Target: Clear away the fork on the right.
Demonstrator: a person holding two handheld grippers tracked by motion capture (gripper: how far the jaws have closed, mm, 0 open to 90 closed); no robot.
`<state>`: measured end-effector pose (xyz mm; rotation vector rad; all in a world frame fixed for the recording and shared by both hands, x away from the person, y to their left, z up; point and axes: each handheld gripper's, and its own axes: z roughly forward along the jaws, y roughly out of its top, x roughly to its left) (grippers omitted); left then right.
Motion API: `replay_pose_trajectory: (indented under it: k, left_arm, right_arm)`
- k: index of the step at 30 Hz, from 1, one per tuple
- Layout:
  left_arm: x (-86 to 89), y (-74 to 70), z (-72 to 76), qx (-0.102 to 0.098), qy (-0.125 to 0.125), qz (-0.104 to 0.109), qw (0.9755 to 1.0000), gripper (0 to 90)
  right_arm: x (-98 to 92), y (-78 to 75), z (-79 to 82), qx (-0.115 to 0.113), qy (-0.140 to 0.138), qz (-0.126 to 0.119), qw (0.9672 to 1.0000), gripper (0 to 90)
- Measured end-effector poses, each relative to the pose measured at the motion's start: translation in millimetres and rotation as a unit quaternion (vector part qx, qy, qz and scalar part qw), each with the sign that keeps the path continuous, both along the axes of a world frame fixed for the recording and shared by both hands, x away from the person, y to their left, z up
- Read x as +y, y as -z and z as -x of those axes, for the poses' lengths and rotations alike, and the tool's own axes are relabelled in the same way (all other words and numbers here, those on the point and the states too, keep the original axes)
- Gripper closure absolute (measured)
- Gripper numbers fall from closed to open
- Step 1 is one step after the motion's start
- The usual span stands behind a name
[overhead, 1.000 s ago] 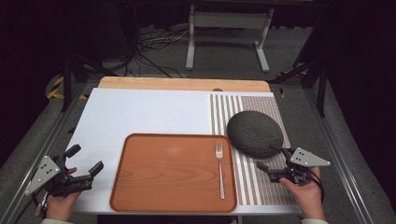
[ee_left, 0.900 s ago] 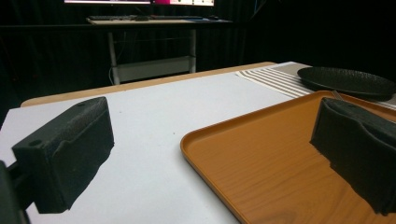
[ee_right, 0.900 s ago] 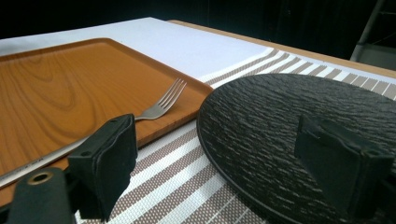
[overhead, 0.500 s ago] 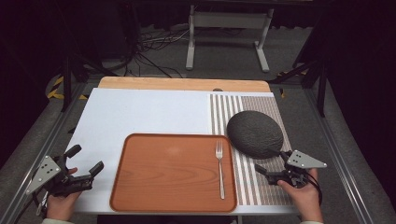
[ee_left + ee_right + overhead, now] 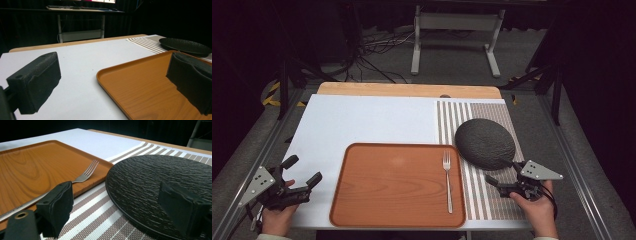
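A wooden tray (image 5: 397,185) lies at the table's near middle, with a silver fork (image 5: 447,180) along its right side. To its right, a dark textured plate (image 5: 485,143) rests on a striped placemat (image 5: 477,200). My left gripper (image 5: 303,170) is open over the white table near the tray's left edge; the left gripper view looks past its jaws to the tray (image 5: 140,85) and the plate (image 5: 185,46). My right gripper (image 5: 502,172) is open at the plate's near rim. In the right gripper view its jaws (image 5: 120,212) stand either side of the plate (image 5: 160,177), nothing gripped, beside the fork (image 5: 85,176).
The white tabletop (image 5: 362,120) stretches left of and behind the tray, with a wooden strip (image 5: 407,90) along its far edge. Metal rails (image 5: 577,165) flank the table. A stand (image 5: 457,22) and cables lie on the floor beyond.
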<state>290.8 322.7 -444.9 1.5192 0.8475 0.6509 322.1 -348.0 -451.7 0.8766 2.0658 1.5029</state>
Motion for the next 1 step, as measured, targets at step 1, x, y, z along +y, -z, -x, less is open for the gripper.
replay_pose_trajectory:
  k: [1]
  left_arm:
    - [-0.1,0.1,0.1,0.001,0.000,0.000,1.0000,0.1]
  right_arm:
    - [0.0,0.0,0.0,-0.001,0.000,-0.003,1.0000,14.4]
